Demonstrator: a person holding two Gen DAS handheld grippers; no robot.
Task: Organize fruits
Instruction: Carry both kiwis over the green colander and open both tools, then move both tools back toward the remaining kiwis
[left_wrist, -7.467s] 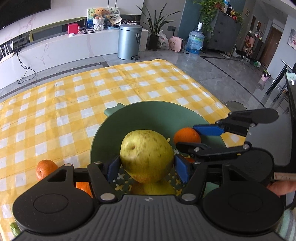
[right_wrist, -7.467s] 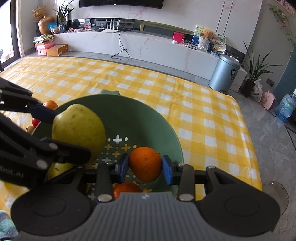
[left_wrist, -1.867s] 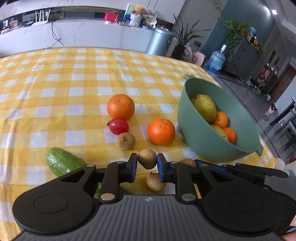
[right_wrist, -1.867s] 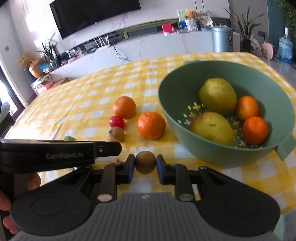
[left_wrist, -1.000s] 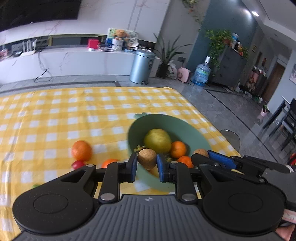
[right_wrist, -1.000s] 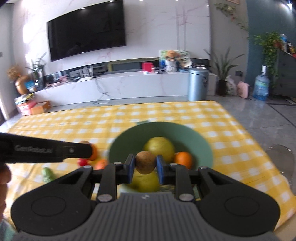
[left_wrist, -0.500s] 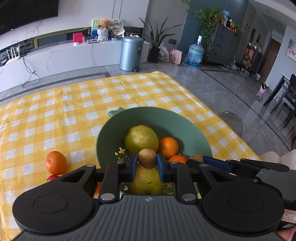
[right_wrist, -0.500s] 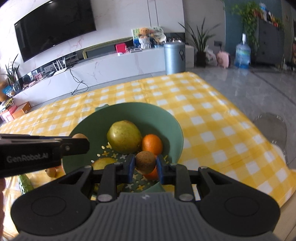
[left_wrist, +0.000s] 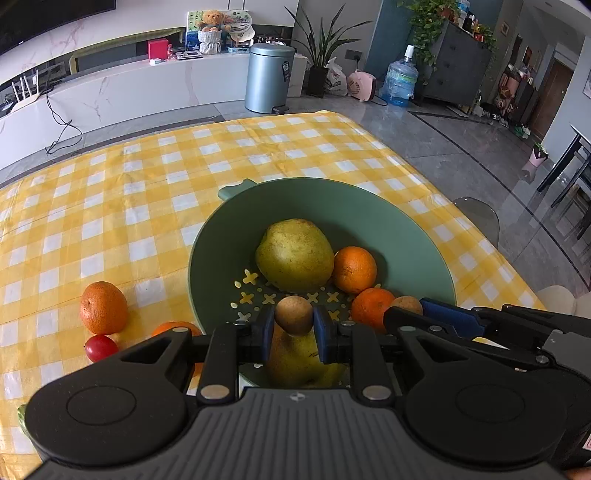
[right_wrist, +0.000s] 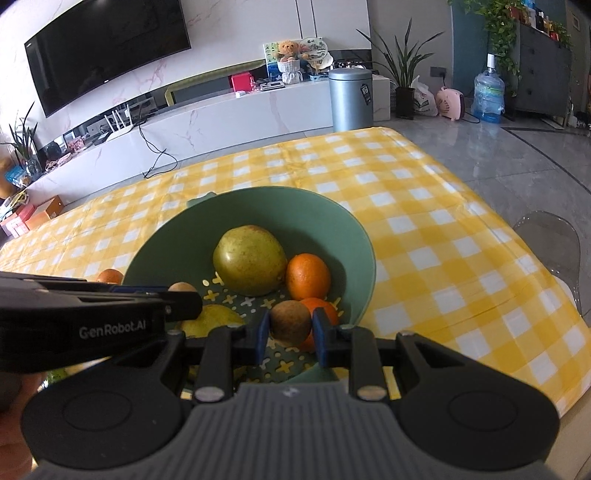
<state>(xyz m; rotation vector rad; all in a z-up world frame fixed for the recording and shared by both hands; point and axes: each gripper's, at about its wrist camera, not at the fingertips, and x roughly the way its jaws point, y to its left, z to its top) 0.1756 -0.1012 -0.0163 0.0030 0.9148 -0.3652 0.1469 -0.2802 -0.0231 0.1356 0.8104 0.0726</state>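
A green bowl (left_wrist: 413, 236) (right_wrist: 354, 236) on the yellow checked cloth holds a large pear (left_wrist: 294, 254) (right_wrist: 249, 259), a second pear (left_wrist: 299, 362) (right_wrist: 210, 320) and two oranges (left_wrist: 354, 269) (right_wrist: 308, 276). My left gripper (left_wrist: 294, 320) hangs over the bowl's near side, shut on a small round brown fruit (left_wrist: 294, 315). My right gripper (right_wrist: 290, 328) is beside it over the bowl, shut on another small brown fruit (right_wrist: 290, 323). In the left wrist view the right gripper's fingers (left_wrist: 450, 317) reach in from the right with their brown fruit (left_wrist: 406, 305).
Outside the bowl on the left lie an orange (left_wrist: 103, 307), a second orange (left_wrist: 173, 328) partly hidden by my gripper, and a small red tomato (left_wrist: 100, 347). The table's far and right edges drop to a grey tiled floor. A hand (right_wrist: 14, 402) holds the left gripper.
Both grippers, each still holding its brown fruit, have come forward and down from in front of the bowl to just over its inside. The bowl now looks larger and nearer.
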